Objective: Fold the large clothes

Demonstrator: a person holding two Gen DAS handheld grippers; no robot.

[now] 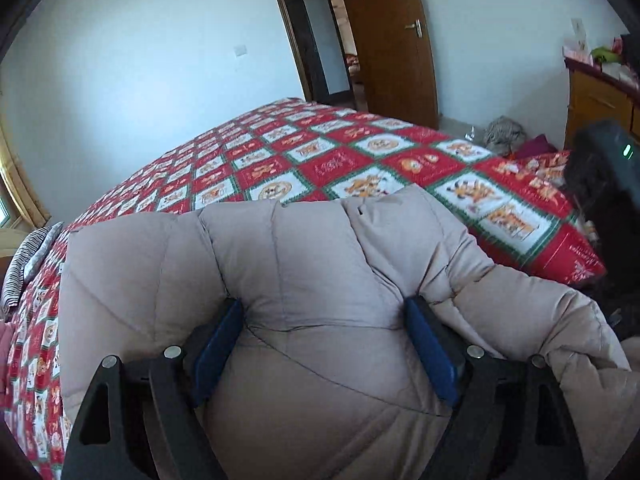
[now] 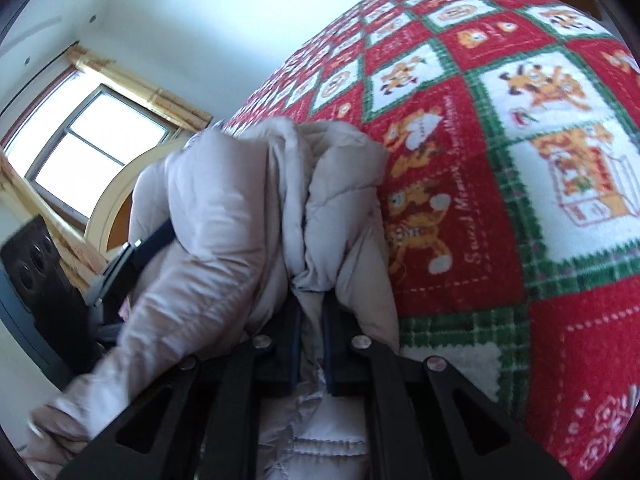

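Observation:
A large beige puffer jacket lies on the bed, over a red, white and green checked blanket. My left gripper holds a thick bulge of the jacket, with its blue pads spread wide and pressed into the padding on both sides. My right gripper is shut on a bunched fold of the jacket, lifted above the blanket. In the right wrist view, a blue finger of the left gripper shows against the jacket's far side. The white quilted lining shows below the right gripper's jaws.
A striped pillow lies at the bed's left end. Beyond the bed are an open wooden door and a wooden cabinet with a pile of things on the floor. A window and a curved headboard stand behind the jacket.

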